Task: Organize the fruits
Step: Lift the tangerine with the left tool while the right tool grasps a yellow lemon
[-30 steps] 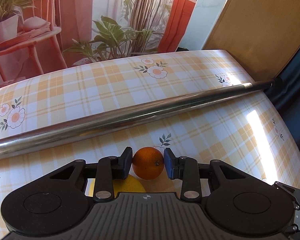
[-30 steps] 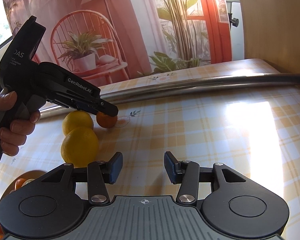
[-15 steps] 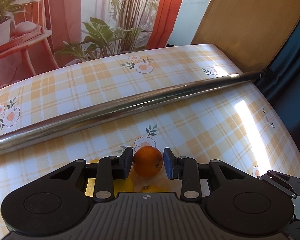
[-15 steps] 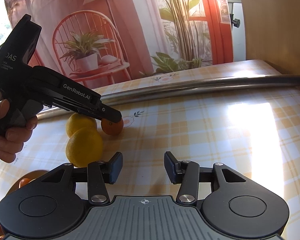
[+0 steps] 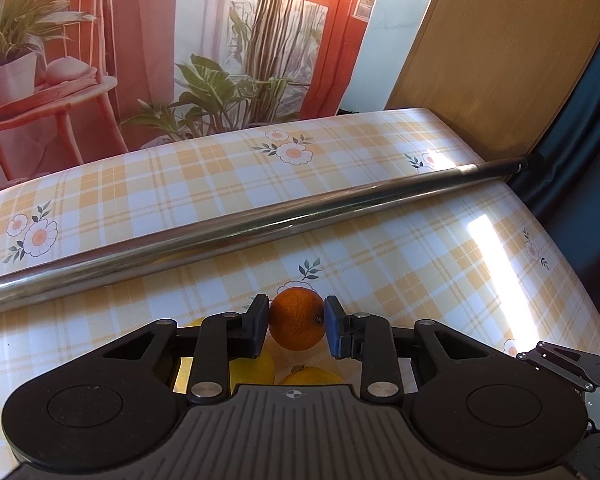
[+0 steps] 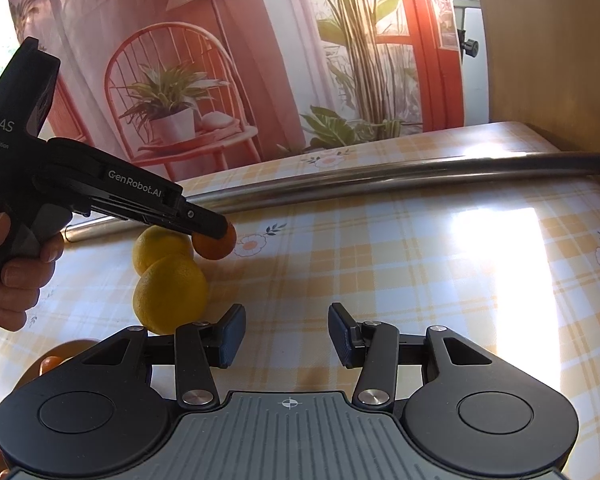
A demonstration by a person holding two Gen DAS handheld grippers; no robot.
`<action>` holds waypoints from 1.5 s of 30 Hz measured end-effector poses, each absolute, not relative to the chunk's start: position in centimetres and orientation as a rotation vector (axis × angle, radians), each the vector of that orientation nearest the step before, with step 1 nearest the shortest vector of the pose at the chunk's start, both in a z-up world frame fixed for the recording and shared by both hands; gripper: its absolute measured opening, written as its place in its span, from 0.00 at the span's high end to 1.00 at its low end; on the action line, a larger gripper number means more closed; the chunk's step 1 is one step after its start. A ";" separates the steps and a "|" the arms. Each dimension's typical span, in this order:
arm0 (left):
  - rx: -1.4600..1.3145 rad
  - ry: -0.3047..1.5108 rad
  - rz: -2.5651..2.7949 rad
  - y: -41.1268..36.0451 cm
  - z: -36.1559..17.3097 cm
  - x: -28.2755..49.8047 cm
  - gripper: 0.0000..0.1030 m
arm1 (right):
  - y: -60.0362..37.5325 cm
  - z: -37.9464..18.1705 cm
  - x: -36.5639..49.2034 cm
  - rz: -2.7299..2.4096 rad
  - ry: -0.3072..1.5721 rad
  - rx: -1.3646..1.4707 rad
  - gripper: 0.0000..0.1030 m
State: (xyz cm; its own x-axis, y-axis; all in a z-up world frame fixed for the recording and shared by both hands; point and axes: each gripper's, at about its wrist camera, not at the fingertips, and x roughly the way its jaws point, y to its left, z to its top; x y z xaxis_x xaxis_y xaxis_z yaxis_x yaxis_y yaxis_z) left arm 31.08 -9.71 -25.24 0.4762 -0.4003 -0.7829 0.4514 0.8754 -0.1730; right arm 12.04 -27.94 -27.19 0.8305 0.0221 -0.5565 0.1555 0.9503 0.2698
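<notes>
1. A small orange [image 5: 297, 319] sits clamped between the pads of the left claw [image 5: 296, 326], lifted just above the table [image 5: 420, 280], over two lemons.
2. From the right wrist view, the near lemon [image 6: 170, 294] and the far lemon [image 6: 160, 242] touch each other on the table, towards its left edge.
3. The right claw [image 6: 286, 336] hangs released with nothing between its pads, just right of the near lemon.
4. A hand [image 6: 16, 276] grips the left claw's handle.
5. A metal pole [image 5: 240, 232] lies across the table beyond the fruit.
</notes>
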 end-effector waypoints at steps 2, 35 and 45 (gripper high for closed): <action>0.050 0.915 -0.514 -9.1 -24.7 30.5 0.70 | -27.9 -27.1 12.1 -0.070 0.589 0.316 0.58; -0.089 0.680 -0.339 1.5 -22.5 16.0 0.70 | -21.2 -26.3 18.3 0.106 0.606 0.228 0.47; -0.116 0.688 -0.321 2.2 -23.2 14.8 0.70 | -21.2 -27.7 19.5 0.088 0.661 0.284 0.47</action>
State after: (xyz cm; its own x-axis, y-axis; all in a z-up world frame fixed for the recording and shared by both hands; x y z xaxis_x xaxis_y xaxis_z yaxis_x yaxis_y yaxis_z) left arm 14.83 2.18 -23.24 0.7258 -0.3285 -0.6044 0.2527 0.9445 -0.2099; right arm 19.46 -21.15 -27.69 0.7874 0.1706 -0.5923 0.0087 0.9578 0.2874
